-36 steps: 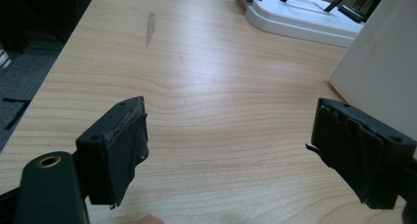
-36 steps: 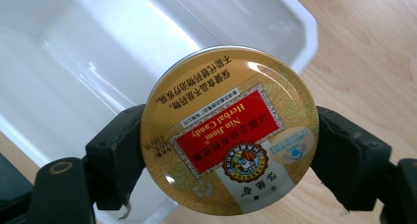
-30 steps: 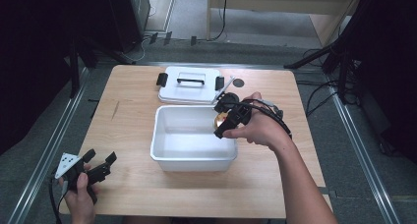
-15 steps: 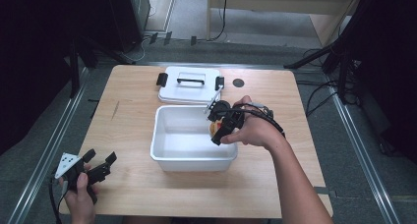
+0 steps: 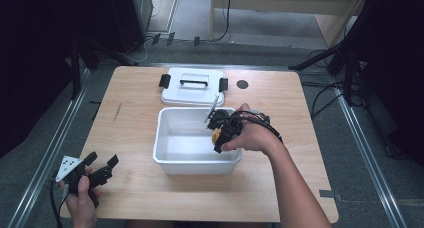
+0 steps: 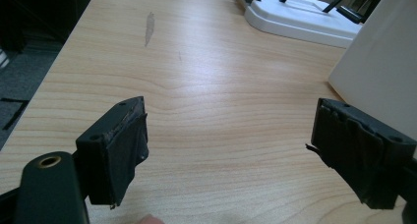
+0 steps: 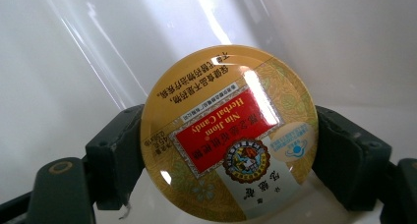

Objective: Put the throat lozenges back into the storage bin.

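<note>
Wooden table (image 5: 280, 188): right tongs (image 5: 218, 137) grip candy tin (image 7: 228, 133) inside white bin (image 5: 197, 164).

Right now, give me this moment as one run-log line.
right gripper: shut on tin, inside bin | left gripper: open, idle at table corner | lid: off, behind bin
</note>
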`<state>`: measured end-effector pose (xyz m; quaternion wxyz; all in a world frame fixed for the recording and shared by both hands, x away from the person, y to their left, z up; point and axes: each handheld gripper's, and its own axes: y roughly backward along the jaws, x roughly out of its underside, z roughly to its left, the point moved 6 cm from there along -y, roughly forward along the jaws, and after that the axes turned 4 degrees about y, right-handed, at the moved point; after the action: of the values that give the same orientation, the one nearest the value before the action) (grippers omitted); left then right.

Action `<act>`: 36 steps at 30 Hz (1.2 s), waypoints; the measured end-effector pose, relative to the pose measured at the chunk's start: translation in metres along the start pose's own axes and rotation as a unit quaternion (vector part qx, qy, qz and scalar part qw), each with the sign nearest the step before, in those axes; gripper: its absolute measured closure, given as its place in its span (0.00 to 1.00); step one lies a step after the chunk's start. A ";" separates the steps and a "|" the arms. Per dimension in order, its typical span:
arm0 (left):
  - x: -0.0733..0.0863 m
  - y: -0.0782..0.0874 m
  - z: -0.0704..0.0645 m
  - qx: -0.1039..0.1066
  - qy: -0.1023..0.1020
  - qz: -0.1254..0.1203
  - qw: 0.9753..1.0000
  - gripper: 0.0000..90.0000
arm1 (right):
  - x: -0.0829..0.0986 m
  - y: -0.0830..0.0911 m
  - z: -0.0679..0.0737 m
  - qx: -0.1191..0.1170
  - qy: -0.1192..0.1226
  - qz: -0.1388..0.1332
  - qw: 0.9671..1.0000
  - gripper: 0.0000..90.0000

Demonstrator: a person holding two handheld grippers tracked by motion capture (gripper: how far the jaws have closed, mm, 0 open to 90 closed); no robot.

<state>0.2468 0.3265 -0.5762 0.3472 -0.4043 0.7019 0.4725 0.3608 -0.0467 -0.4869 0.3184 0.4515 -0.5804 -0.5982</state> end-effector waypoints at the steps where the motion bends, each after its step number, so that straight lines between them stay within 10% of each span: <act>1: 0.000 0.000 0.000 0.000 0.001 0.000 1.000 0.16 | 0.000 -0.002 0.000 0.003 0.003 0.008 1.000 0.22; 20: 0.000 0.000 0.000 0.004 0.004 0.002 1.000 0.17 | -0.005 -0.016 0.004 0.043 0.036 0.053 0.997 0.22; 36: 0.000 0.000 0.000 0.007 0.002 0.000 1.000 0.17 | -0.006 -0.017 0.002 0.041 0.008 0.052 0.998 0.20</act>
<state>0.2471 0.3265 -0.5761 0.3483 -0.4027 0.7063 0.4665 0.3634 -0.0377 -0.5024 0.3345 0.4385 -0.6247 -0.5528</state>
